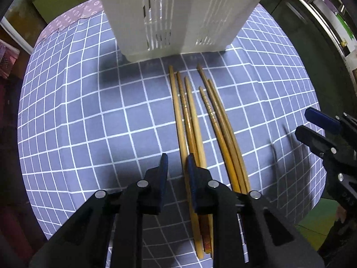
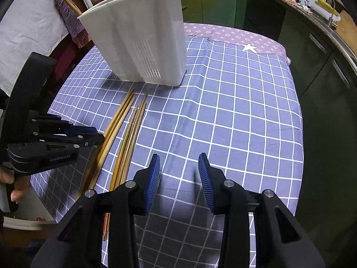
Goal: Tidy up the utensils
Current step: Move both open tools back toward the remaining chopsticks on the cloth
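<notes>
Several wooden chopsticks (image 1: 196, 120) lie side by side on the blue checked tablecloth, tips pointing toward a white slotted utensil holder (image 1: 178, 15). My left gripper (image 1: 177, 163) is open and empty, hovering just above the left group of chopsticks, its right finger over them. In the right wrist view the chopsticks (image 2: 125, 131) lie left of my right gripper (image 2: 179, 167), which is open and empty over bare cloth. The holder (image 2: 142, 38) stands at the back with a stick in it. The left gripper (image 2: 89, 136) shows at the left edge.
The tablecloth (image 2: 234, 111) covers a small table; a purple patterned cloth (image 2: 234, 36) lies along its far edge. Green cabinets and a counter run along the right. The right gripper (image 1: 319, 129) shows at the right edge of the left wrist view.
</notes>
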`<action>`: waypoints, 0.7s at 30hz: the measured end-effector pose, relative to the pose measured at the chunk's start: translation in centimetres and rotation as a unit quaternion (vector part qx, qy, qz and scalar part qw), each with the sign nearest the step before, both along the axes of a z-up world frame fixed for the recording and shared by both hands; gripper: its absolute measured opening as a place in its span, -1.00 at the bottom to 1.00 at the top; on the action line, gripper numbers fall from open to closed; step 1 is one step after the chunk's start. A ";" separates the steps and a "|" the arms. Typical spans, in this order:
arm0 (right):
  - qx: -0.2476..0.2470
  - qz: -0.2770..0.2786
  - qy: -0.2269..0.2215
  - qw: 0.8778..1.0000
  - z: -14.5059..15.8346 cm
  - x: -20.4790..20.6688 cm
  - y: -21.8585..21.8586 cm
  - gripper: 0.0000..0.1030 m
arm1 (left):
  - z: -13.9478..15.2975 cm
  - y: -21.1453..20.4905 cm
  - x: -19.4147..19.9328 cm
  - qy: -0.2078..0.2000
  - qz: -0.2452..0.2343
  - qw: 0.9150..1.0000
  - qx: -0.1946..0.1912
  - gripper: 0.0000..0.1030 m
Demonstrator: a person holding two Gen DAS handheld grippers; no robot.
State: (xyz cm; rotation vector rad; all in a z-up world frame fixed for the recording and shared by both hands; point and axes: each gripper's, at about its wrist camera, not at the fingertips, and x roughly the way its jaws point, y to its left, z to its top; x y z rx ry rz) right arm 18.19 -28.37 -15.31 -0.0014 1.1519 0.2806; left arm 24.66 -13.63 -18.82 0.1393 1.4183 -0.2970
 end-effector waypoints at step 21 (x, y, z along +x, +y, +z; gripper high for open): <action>-0.002 0.000 0.002 1.000 0.0 0.0 -0.1 -0.28 | -0.3 -0.6 1.3 0.009 0.005 1.000 0.008 -0.86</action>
